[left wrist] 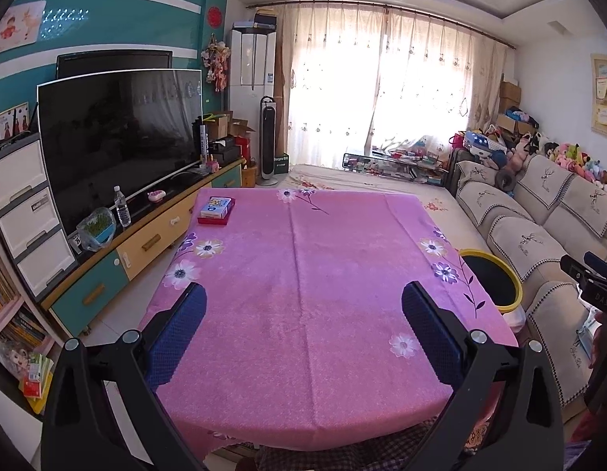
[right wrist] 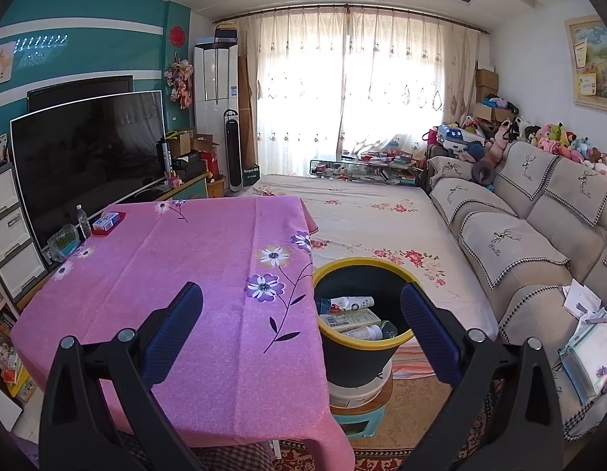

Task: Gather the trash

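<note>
A black trash bin with a yellow rim (right wrist: 330, 271) stands on a stool at the table's right side; it also shows in the left wrist view (left wrist: 515, 286). Inside it lie several bottles and cartons (right wrist: 350, 316). My right gripper (right wrist: 301, 296) is open and empty, above the table's right edge and the bin. My left gripper (left wrist: 303, 298) is open and empty over the pink floral tablecloth (left wrist: 303, 255). A small blue box on a red tray (left wrist: 216, 210) sits at the table's far left corner, also in the right wrist view (right wrist: 107, 221).
A TV (left wrist: 119, 137) on a low cabinet stands left, with a water bottle (left wrist: 122, 206) on it. A beige sofa (right wrist: 519, 235) runs along the right, with tissue packs (right wrist: 586, 353) on it. A floral-covered bed (right wrist: 362, 216) lies beyond the table.
</note>
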Demonstrator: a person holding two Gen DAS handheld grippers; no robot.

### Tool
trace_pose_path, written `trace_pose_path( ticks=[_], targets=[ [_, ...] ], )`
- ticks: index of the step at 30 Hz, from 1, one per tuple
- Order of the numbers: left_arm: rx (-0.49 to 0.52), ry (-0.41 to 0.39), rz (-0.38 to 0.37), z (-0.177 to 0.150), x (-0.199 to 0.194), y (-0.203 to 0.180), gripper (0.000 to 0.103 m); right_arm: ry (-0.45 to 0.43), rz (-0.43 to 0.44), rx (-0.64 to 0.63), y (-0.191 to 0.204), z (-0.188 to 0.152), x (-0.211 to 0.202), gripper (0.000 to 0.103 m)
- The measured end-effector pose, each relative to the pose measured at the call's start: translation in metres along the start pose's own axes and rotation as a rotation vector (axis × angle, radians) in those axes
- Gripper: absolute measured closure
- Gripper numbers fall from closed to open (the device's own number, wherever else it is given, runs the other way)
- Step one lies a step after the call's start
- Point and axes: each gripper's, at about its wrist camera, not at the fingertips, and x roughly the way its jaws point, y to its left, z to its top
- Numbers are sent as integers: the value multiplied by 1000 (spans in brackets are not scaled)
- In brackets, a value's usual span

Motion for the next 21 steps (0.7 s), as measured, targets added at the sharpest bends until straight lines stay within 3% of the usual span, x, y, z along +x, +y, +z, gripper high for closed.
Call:
trace_pose_path(
  ticks=[21],
  targets=[
    [15,55,-3,1,32,-12,5,34,5,11,-5,-4,16,7]
  ],
)
